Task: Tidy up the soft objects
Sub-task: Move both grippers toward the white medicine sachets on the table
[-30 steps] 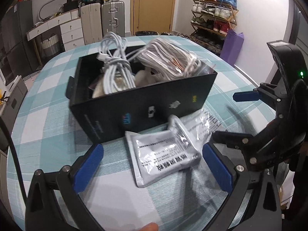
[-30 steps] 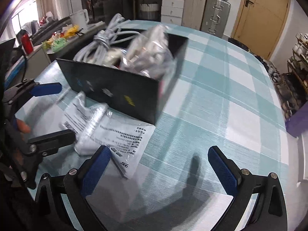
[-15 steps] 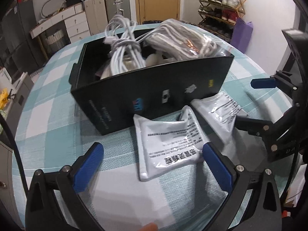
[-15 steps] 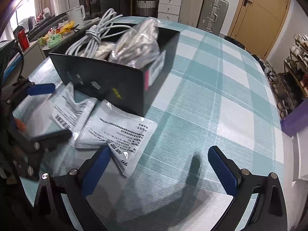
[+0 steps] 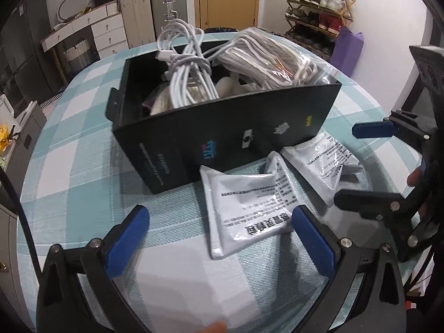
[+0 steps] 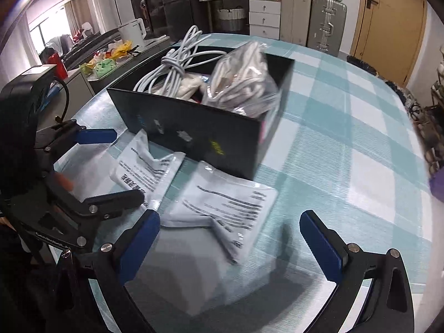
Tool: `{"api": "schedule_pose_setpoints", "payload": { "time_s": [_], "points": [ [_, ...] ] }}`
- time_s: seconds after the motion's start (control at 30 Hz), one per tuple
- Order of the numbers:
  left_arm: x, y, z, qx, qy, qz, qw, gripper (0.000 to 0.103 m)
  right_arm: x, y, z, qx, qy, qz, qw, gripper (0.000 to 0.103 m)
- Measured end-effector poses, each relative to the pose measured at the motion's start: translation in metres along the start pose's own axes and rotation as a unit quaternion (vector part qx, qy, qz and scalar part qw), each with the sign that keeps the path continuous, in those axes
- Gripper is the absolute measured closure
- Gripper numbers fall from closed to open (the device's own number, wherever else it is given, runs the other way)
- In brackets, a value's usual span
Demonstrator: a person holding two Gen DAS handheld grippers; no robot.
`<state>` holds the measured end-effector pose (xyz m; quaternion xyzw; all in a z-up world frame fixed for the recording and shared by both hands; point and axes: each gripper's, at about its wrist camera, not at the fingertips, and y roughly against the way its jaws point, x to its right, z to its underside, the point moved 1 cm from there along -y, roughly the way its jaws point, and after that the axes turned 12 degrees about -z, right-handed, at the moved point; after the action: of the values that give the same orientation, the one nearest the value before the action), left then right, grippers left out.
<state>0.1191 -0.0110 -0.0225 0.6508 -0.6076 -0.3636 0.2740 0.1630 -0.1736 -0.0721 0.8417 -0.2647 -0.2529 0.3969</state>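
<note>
A black box (image 5: 227,130) (image 6: 194,127) stands on the checked table, holding a bundle of white cable (image 5: 186,75) (image 6: 177,63) and a clear bag of white cord (image 5: 269,61) (image 6: 244,83). Two flat grey printed packets lie against its near side: one (image 5: 247,202) (image 6: 149,166) just ahead of my left gripper (image 5: 219,241), the other (image 5: 322,163) (image 6: 230,205) in front of my right gripper (image 6: 230,244). Both grippers are open with nothing between the blue pads. The right gripper (image 5: 360,163) shows at the right of the left wrist view, the left gripper (image 6: 113,166) at the left of the right wrist view.
The round table with a teal and white cloth (image 5: 83,127) (image 6: 347,138) has free surface to the left and right of the box. Around it stand drawers and suitcases (image 5: 155,11), a shoe rack (image 5: 319,2), a door (image 6: 388,14) and a cluttered side counter (image 6: 105,61).
Both grippers have come closer to the box and packets. The right gripper has swung left, so the near packet now lies between its fingers' line. The packets have not moved.
</note>
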Motion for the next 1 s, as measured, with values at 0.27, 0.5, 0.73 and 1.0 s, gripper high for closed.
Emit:
{"api": "schedule_pose_setpoints", "payload": {
  "time_s": [0.27, 0.5, 0.73, 1.0],
  "points": [
    [-0.012, -0.003, -0.001, -0.004, 0.009, -0.012, 0.9999, 0.000, -0.004, -0.018, -0.004, -0.005, -0.014, 0.010, 1.000, 0.001],
    [-0.014, -0.004, 0.000, -0.005, 0.010, -0.006, 0.9999, 0.000, 0.007, -0.020, -0.001, -0.020, -0.023, 0.036, 0.999, 0.001],
    [-0.004, -0.001, 0.002, -0.005, 0.003, 0.012, 0.9999, 0.000, 0.016, -0.019, 0.000, -0.018, -0.030, 0.046, 0.998, 0.001],
    [-0.001, -0.001, 0.002, -0.007, 0.006, 0.014, 0.9999, 0.000, 0.012, -0.013, 0.000, -0.005, -0.015, 0.038, 0.999, 0.026]
  ]
}}
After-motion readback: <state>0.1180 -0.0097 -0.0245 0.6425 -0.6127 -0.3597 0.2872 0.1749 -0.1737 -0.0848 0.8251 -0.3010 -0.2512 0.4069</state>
